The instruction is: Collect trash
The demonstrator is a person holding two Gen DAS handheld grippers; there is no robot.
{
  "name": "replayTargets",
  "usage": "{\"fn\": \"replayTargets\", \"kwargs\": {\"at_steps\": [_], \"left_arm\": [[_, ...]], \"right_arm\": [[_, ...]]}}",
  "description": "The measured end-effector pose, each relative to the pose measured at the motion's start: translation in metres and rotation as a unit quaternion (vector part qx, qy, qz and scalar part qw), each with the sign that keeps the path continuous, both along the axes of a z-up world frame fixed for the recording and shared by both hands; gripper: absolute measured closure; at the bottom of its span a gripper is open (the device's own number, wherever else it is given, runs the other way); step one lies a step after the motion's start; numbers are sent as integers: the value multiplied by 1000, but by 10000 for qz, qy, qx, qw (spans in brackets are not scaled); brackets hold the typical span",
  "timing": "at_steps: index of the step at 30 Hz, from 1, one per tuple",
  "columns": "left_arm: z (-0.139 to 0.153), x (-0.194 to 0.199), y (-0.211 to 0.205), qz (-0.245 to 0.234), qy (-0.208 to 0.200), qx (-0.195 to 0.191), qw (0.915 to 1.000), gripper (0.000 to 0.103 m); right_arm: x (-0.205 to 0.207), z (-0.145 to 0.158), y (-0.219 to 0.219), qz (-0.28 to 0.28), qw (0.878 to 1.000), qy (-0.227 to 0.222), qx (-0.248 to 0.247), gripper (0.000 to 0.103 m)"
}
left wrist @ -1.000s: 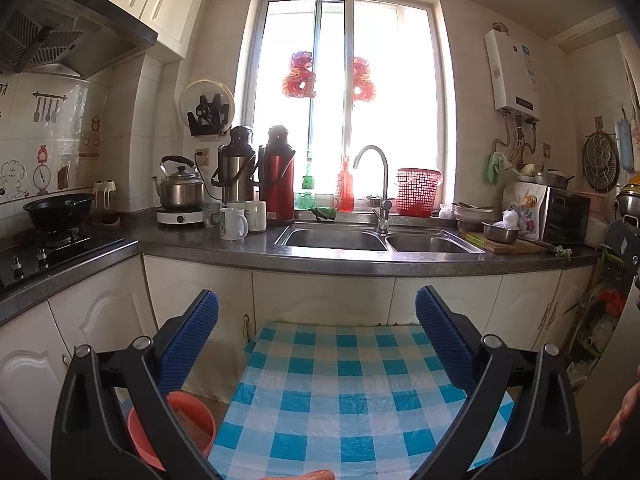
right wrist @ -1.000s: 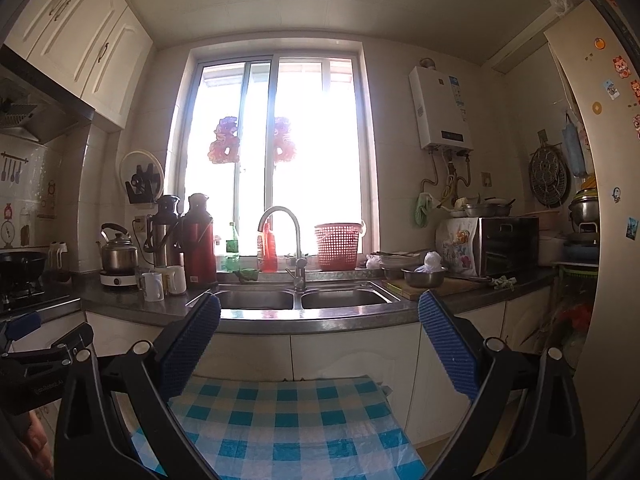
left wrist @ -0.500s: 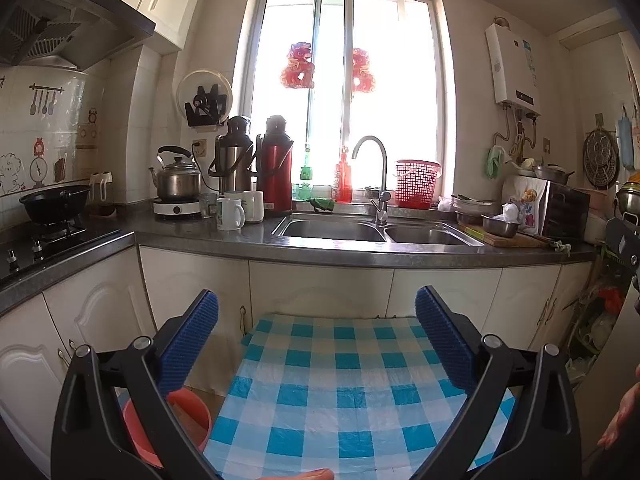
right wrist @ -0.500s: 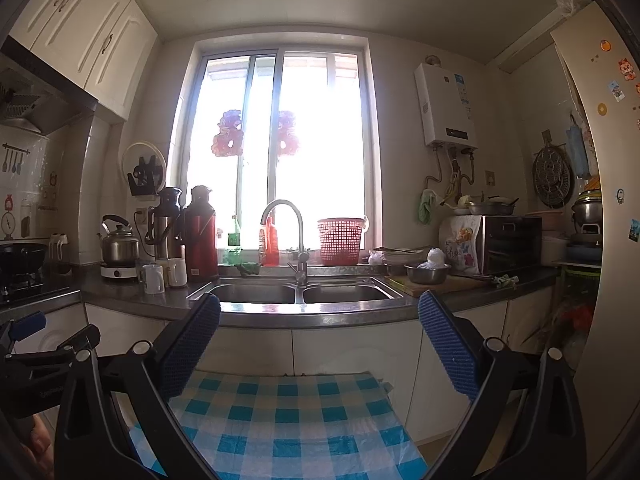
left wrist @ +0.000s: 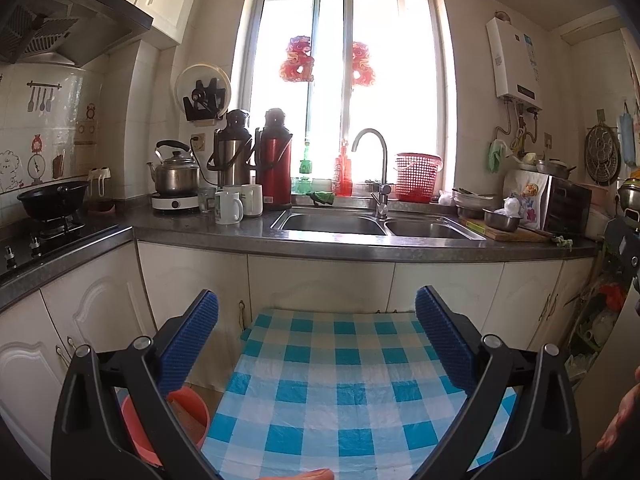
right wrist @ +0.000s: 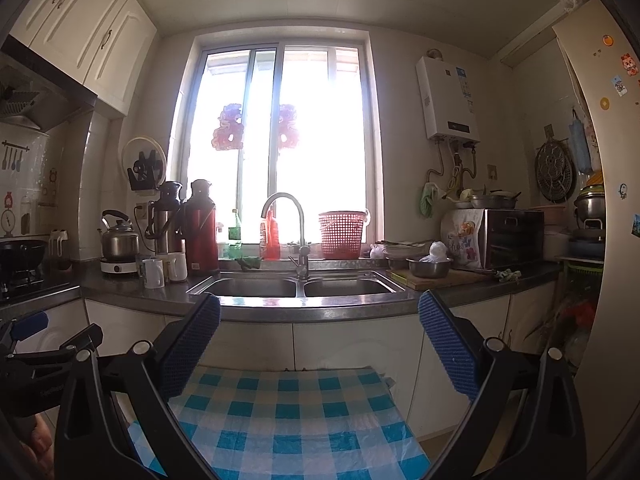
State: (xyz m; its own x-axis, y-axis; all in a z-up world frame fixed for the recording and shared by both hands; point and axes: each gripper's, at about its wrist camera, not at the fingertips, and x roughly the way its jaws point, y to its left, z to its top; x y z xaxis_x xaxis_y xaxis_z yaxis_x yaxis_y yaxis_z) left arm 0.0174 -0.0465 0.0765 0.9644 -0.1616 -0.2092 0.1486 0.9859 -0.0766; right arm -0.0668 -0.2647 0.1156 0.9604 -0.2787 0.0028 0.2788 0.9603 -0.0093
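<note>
I hold my left hand-held gripper point(left wrist: 316, 320) and right hand-held gripper point(right wrist: 319, 326) wide apart, gripping nothing, above the checked bench point(left wrist: 336, 384); a red bucket point(left wrist: 188, 412) sits on the floor left of it

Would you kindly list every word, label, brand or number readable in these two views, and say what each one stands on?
None can be read for certain.
Water heater: label too small to read.
Green bottle on the windowsill: label blurred.
White mug: green print, illegible.
Left gripper's body at the right view's left edge: faint embossed lettering, unreadable.
Fridge magnets: pictures only, no legible words.
</note>
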Motion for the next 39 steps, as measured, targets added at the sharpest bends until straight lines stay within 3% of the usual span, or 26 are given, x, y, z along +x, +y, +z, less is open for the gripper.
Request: {"fn": "replayTargets", "kwargs": {"at_steps": [17,26,32,39], "left_arm": [[-15,18,-14,-40,194,55,9998,4],[-46,50,-34,-72,556,164,9983,4],[-115,104,-60,-37,1446,203,9893,4],[-234,178,-99,114,2676,482,9623,4]], "right_arm": [[14,-16,-3,30,9998,175,41,5],[47,-46,-22,19,9981,581,222,5],[100,-108,-53,4,9873,1449,657,5],[159,-201,-82,-66,9626,2538,946,5]]}}
